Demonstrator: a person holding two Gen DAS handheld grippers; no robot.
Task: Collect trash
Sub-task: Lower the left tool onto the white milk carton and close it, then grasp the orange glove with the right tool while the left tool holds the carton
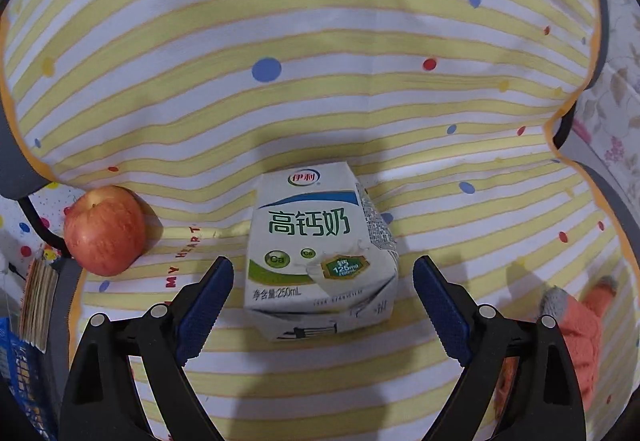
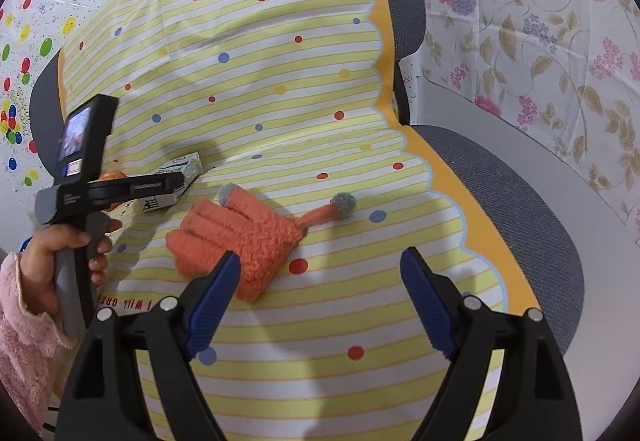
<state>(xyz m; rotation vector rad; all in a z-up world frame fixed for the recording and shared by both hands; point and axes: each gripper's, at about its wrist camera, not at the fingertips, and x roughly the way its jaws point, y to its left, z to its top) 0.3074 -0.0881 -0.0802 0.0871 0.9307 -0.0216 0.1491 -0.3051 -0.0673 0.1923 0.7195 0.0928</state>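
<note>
A white milk carton [image 1: 320,249] with green lettering lies on the striped cloth [image 1: 320,61], dented at its near end. My left gripper [image 1: 323,273] is open, its blue pads on either side of the carton and apart from it. In the right wrist view the carton [image 2: 176,177] shows partly behind the left gripper's body [image 2: 120,187], which a hand [image 2: 60,245] holds. My right gripper [image 2: 320,269] is open over the cloth with nothing between its fingers. An orange knitted glove [image 2: 248,237] lies just ahead of its left finger [image 2: 216,293].
A red apple [image 1: 105,231] sits at the cloth's left edge. The glove [image 1: 576,325] lies at the lower right of the left wrist view. The cloth drapes a grey office chair [image 2: 520,201]. A floral cloth [image 2: 540,21] hangs to the right, a dotted one [image 2: 40,1] to the left.
</note>
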